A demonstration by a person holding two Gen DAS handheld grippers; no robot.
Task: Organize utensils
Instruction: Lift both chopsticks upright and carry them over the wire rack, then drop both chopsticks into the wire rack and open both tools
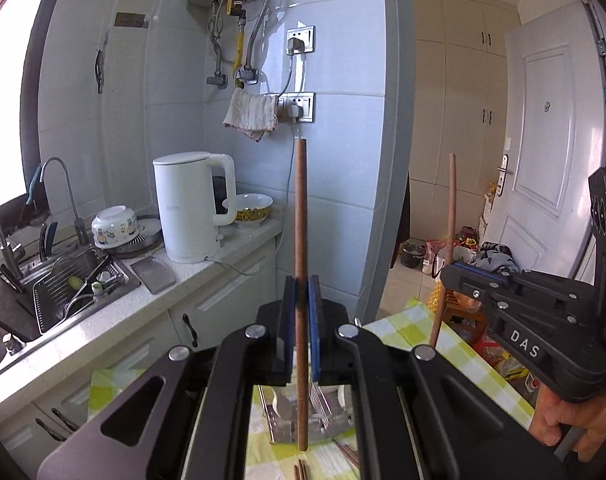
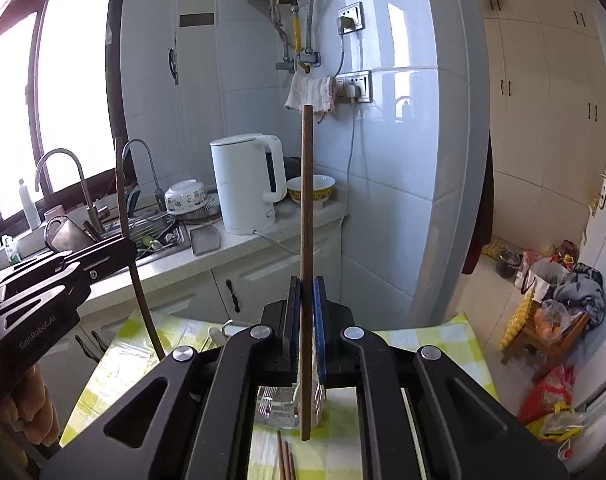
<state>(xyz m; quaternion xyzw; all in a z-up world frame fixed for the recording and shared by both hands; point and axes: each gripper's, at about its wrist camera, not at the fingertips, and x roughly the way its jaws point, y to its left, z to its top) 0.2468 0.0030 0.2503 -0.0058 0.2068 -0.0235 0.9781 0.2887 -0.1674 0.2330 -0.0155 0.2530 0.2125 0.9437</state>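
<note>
My left gripper [image 1: 302, 292] is shut on a brown chopstick [image 1: 300, 220] and holds it upright above the table. My right gripper [image 2: 307, 296] is shut on a second brown chopstick [image 2: 306, 200], also upright. Each gripper shows in the other's view, the right one [image 1: 447, 276] with its chopstick [image 1: 449, 220], the left one [image 2: 129, 248] with its chopstick [image 2: 121, 184]. Below them a clear utensil tray [image 1: 287, 420] holds a spoon and forks; it also shows in the right wrist view [image 2: 277, 412]. More chopsticks [image 2: 285, 460] lie on the green checked tablecloth [image 2: 423, 340].
A counter [image 1: 103, 320] runs along the left with a sink and dish rack [image 1: 75, 284], a white kettle [image 1: 187, 208], and bowls [image 1: 253, 208]. A tiled pillar [image 1: 343, 160] stands ahead. Bags and clutter [image 2: 555, 300] sit on the floor at right near a white door [image 1: 543, 140].
</note>
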